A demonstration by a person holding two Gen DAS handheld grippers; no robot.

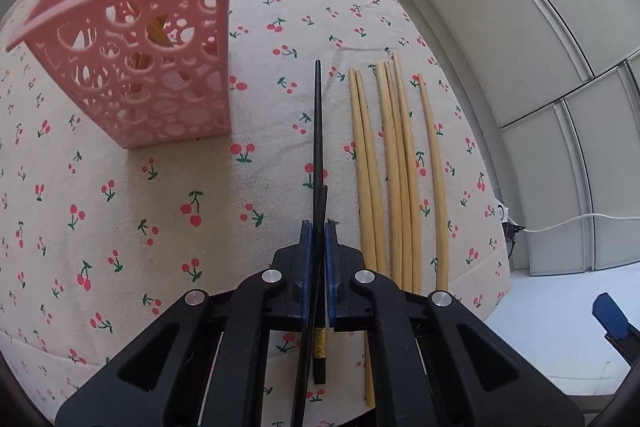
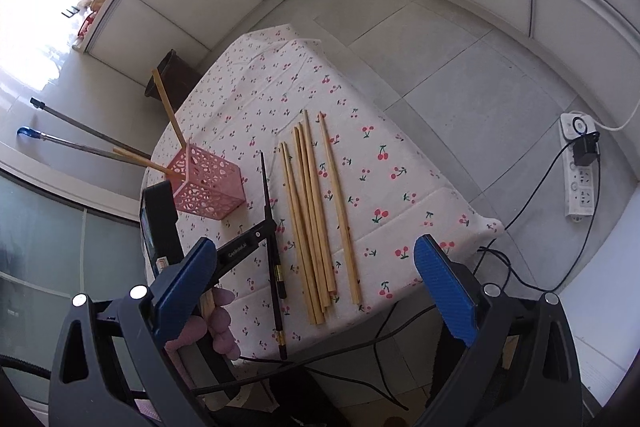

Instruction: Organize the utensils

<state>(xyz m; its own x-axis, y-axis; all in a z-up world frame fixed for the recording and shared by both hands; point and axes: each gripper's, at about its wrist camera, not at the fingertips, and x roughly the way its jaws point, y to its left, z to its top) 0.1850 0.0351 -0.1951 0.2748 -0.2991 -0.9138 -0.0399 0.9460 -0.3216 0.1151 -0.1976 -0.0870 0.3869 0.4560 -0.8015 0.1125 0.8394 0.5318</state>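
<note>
My left gripper [image 1: 319, 227] is shut on a pair of black chopsticks [image 1: 318, 131] with gold bands. Its blue pads press on them from both sides, and they point away over the cherry-print tablecloth [image 1: 160, 207]. Several wooden chopsticks [image 1: 394, 167] lie side by side just right of them. A pink perforated basket [image 1: 160, 75] stands to the far left with two wooden chopsticks leaning in it. In the right wrist view my right gripper [image 2: 316, 243] hangs wide open and empty above the near table edge, over the wooden chopsticks [image 2: 312, 219], beside the left gripper [image 2: 269, 227].
The table is small, and its near edge [image 2: 360, 323] and right edge drop to a grey tiled floor. A power strip [image 2: 578, 167] with cables lies on the floor at right. A dark bin [image 2: 172, 75] and two long handles [image 2: 80, 135] sit beyond the table. A hand [image 2: 220, 323] holds the left gripper.
</note>
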